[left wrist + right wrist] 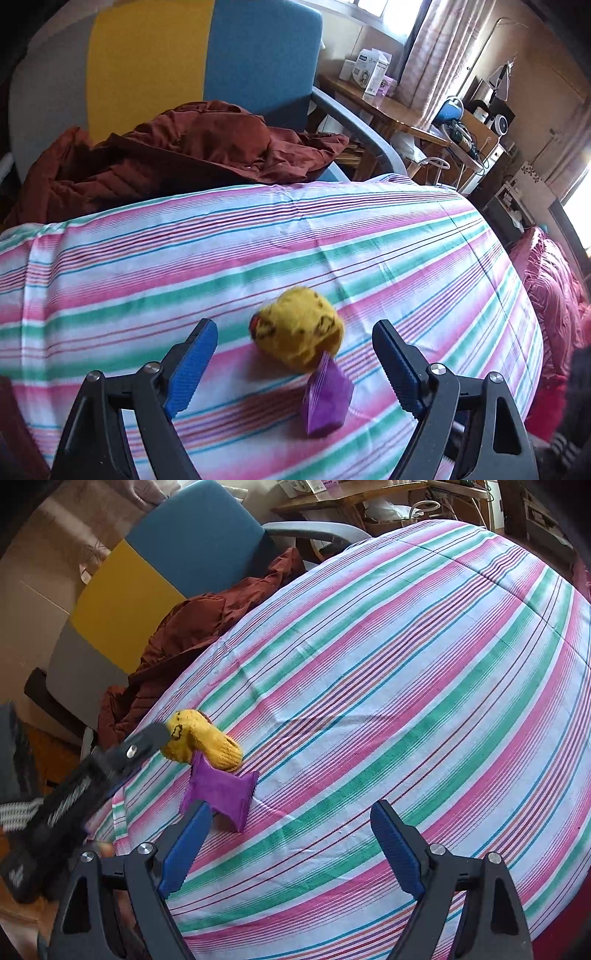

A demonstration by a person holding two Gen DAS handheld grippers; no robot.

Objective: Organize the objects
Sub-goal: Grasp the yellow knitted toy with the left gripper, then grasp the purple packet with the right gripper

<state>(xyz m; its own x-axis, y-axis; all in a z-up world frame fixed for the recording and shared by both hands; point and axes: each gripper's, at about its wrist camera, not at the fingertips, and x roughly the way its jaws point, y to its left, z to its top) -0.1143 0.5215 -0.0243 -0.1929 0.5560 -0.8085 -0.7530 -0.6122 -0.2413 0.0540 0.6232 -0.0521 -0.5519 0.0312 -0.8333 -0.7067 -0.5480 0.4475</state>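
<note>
A yellow plush toy point(299, 332) point(203, 740) lies on the striped bed sheet point(258, 240) point(406, 664), blurred in the left wrist view. A purple ribbed plastic piece point(327, 398) point(221, 790) rests against its near side. My left gripper point(295, 325) is open, the toy lying between its blue pads with a gap on each side. In the right wrist view one dark finger point(147, 740) of that gripper reaches the toy's left side. My right gripper point(291, 808) hangs open over the sheet with nothing between its fingers; its left fingertip overlaps the purple piece.
A rust-brown jacket point(177, 155) point(177, 638) is heaped at the bed's far edge against a blue, yellow and grey chair point(258, 55). A wooden desk point(388, 107) with boxes stands behind. A pink quilt point(554, 288) lies to the right.
</note>
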